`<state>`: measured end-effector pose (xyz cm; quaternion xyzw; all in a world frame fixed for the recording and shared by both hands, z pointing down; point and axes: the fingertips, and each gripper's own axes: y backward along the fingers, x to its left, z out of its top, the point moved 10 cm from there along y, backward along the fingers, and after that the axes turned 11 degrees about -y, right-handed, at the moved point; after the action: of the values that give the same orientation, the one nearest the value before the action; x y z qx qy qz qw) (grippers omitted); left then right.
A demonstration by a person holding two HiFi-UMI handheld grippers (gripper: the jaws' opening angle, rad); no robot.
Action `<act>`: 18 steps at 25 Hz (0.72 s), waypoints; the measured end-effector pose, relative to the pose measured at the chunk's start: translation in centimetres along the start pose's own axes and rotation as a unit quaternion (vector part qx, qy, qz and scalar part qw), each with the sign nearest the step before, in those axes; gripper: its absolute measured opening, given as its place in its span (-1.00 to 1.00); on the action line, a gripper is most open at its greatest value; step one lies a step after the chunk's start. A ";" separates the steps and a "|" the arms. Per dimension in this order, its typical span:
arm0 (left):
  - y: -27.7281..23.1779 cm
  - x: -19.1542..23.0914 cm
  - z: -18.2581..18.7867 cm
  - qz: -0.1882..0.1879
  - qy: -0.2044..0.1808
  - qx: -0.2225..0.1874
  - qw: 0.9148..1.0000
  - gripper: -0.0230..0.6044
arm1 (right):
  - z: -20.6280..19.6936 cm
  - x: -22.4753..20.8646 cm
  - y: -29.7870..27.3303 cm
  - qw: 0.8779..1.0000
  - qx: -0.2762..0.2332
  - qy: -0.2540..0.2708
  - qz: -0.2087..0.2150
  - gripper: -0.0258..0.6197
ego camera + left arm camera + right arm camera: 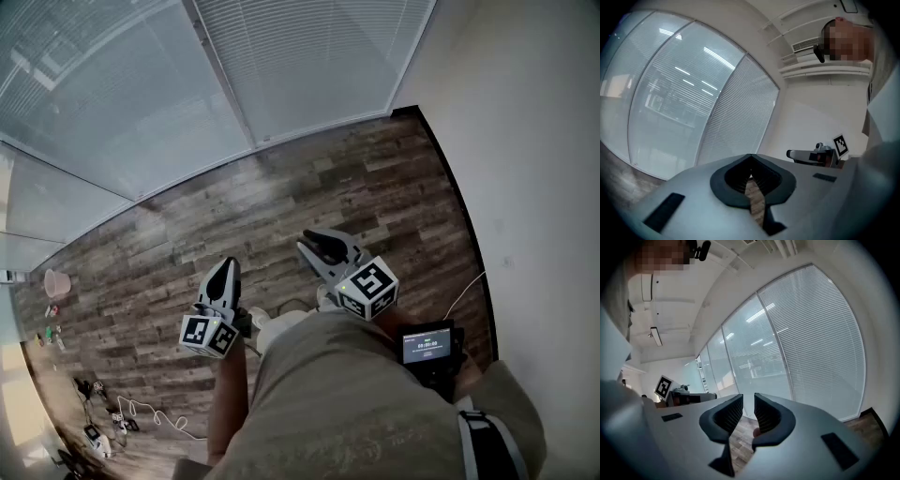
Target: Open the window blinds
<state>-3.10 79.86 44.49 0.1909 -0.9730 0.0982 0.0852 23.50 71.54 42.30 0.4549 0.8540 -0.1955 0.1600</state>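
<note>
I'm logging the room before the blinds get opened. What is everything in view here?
White slatted window blinds: several panels, white, over the glass wall ahead.
Wood-plank floor: one, brown-grey, below the window.
Plain wall: one, white, right side.
Round container: one, pink, on the floor at far left.
Cables and chargers: one cluster, black and white, on the floor at lower left.
Small screen device: one, black, by the person's right side.
Trousers: khaki, bottom centre.
Left gripper: grey, jaws shut, empty.
Right gripper: grey, jaws slightly apart, empty.
</note>
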 end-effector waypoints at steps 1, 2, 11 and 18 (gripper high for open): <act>-0.4 -0.6 -0.2 0.003 0.003 0.000 1.000 -0.88 | 0.1 -0.6 0.5 1.000 -0.001 -0.002 0.000 -0.68; -0.9 -1.2 -0.3 0.006 0.006 0.000 1.000 -0.88 | 0.2 -1.1 1.1 1.000 -0.002 -0.003 0.001 -0.68; -1.9 -5.0 -1.0 0.015 0.023 -0.002 1.000 -0.88 | 0.5 -2.8 3.4 1.000 -0.002 -0.016 0.024 -0.68; -1.2 -5.3 0.1 0.025 0.006 0.000 1.000 -0.88 | 0.7 -2.5 4.9 0.999 -0.017 -0.034 0.037 -0.67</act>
<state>2.21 80.66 43.47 0.1660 -0.9769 0.1016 0.0882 29.00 71.92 41.93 0.4769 0.8337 -0.1901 0.2034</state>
